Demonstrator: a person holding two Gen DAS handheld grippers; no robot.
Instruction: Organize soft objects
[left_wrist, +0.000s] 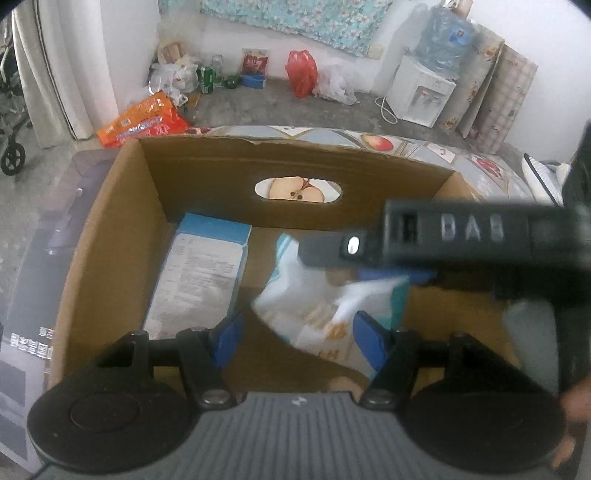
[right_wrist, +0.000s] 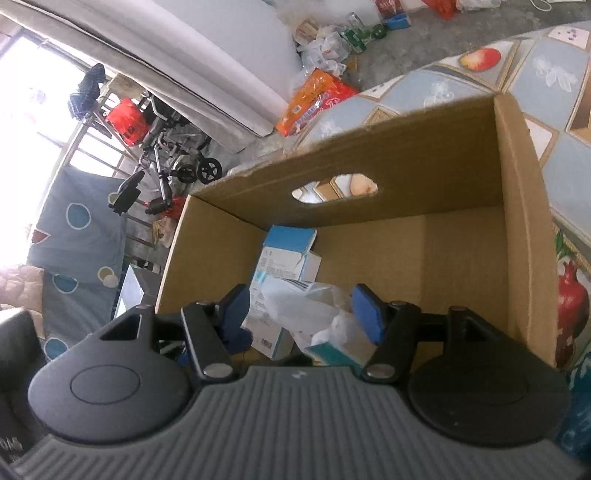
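Cardboard box (left_wrist: 110, 229): blue carton (left_wrist: 199, 273) against far wall, crumpled bag (left_wrist: 325, 310) beside it. Left gripper (left_wrist: 295, 338) and right gripper (right_wrist: 301, 315) both gaping over bag, gripping nothing. Right gripper crosses left view, hiding box's right side.

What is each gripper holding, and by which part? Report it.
Nothing is held. The left gripper and right gripper both stand open around the white packet in the cardboard box, pads off it.

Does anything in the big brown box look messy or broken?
Yes. The cardboard box's far top edge is ragged and torn. Inside, a white and teal soft pack lies crumpled and askew beside a blue and white carton whose top flap looks torn open. Nothing looks spilled.
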